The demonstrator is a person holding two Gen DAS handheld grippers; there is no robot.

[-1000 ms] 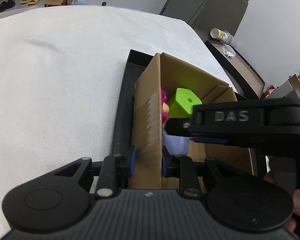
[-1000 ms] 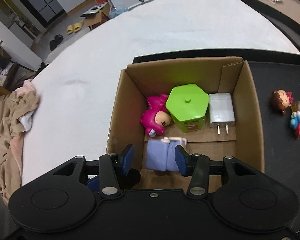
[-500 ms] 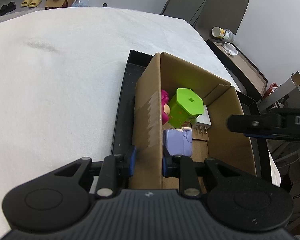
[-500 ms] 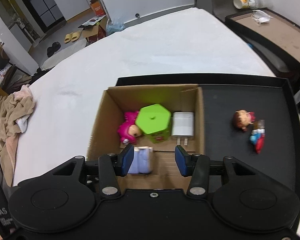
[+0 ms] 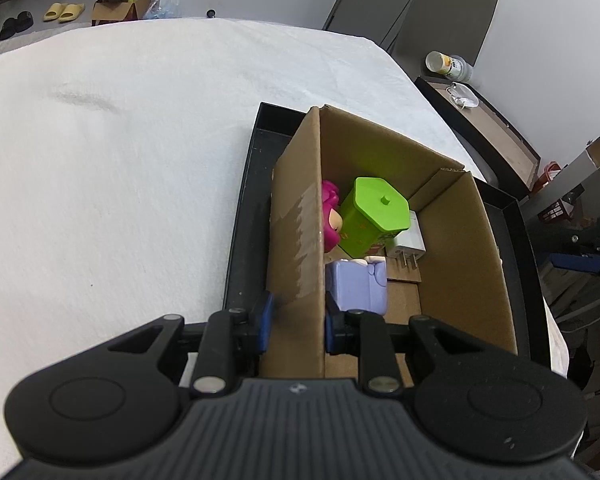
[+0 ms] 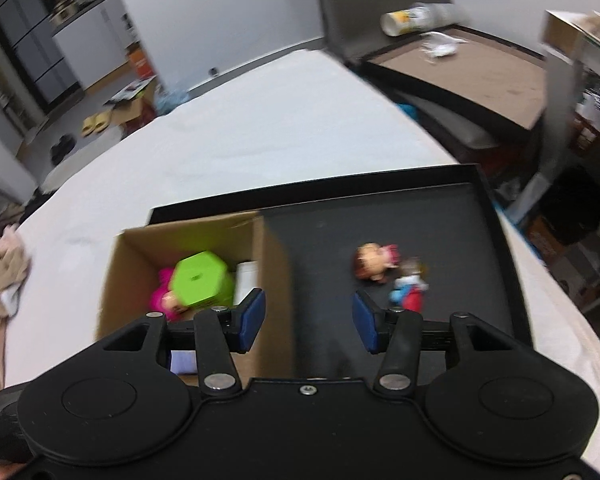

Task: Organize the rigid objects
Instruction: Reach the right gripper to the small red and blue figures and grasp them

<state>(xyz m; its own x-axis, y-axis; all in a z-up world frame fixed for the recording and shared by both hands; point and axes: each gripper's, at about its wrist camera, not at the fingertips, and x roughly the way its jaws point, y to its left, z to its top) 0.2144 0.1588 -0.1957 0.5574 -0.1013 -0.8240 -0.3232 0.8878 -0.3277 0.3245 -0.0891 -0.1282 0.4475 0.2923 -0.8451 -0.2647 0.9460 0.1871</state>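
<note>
The left gripper pinches the near left wall of the cardboard box, one blue pad on each face. The right gripper holds nothing, its jaws opening above the black tray. The tray lies on a white-covered table. Inside the box sit a green hexagonal container, a pink doll, a white charger and a lilac block. Two small figurines lie on the tray right of the box.
</note>
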